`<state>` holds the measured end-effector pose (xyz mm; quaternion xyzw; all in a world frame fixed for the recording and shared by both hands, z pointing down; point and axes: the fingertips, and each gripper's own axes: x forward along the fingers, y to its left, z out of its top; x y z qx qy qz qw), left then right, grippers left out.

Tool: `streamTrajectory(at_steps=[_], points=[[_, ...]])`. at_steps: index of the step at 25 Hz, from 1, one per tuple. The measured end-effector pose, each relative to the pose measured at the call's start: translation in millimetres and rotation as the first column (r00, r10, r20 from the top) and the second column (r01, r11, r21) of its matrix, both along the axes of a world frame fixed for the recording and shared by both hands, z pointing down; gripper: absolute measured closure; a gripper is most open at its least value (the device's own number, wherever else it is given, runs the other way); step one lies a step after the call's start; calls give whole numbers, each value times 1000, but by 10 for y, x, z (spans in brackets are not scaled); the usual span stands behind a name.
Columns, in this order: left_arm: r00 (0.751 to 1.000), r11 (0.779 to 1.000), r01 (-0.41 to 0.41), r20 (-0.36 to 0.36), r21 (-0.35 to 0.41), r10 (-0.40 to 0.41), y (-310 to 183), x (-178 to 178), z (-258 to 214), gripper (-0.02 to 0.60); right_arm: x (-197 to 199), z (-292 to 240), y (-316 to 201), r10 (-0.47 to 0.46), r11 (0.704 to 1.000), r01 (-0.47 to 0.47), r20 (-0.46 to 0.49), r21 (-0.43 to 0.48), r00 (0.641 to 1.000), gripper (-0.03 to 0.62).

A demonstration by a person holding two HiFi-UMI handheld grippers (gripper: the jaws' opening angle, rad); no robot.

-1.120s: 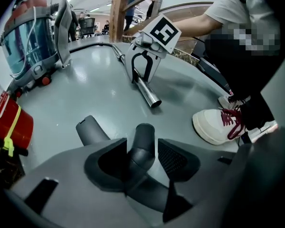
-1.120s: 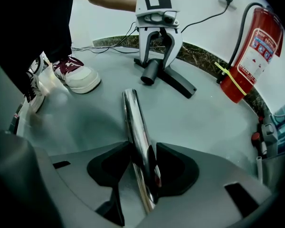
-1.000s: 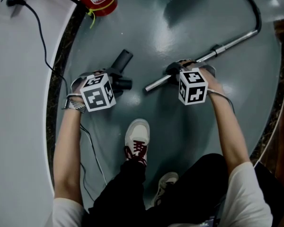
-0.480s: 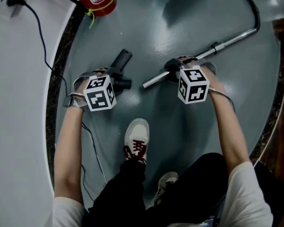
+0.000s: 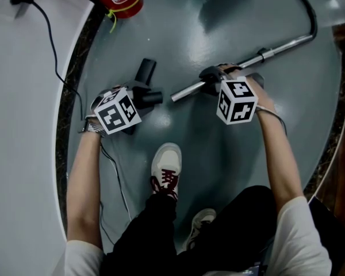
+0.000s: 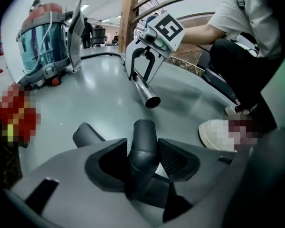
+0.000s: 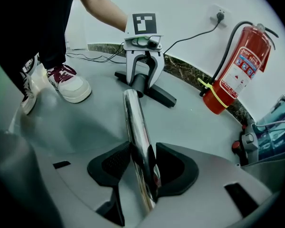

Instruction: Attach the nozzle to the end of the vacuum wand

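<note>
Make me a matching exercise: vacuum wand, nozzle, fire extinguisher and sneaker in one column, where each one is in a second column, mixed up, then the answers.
Column A
1. shiny metal vacuum wand
2. dark grey plastic nozzle
3. red fire extinguisher
4. white sneaker with dark red laces

Column B
a. standing against the white wall
b. clamped in the left gripper
c. resting on the grey floor
d. clamped in the right gripper

Pairs: 1-d, 2-b, 3-a, 4-c

The left gripper's jaws have just been closing, with the nozzle between them.
</note>
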<state>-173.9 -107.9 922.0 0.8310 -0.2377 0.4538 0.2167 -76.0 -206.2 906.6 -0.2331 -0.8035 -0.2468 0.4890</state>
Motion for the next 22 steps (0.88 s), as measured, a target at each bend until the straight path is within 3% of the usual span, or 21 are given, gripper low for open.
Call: streamTrajectory(at_steps=[6, 11, 17, 22], points=[[986, 991, 126, -114, 36, -121, 13, 19, -147, 379, -61, -59, -39, 8, 1000, -9, 22, 6, 1000, 413], [977, 987, 156, -155, 48, -147, 1, 85, -196, 382, -112, -109, -66, 10, 1000, -11, 36, 14, 999, 414], [930, 961, 265, -283, 81, -233, -122, 172, -382, 383, -133, -152, -81, 15, 1000, -16, 51, 13, 999, 414], [944, 968, 240, -247, 67, -217, -86, 207, -309, 383, -142, -167, -87, 17, 1000, -18, 57, 11, 998, 414]])
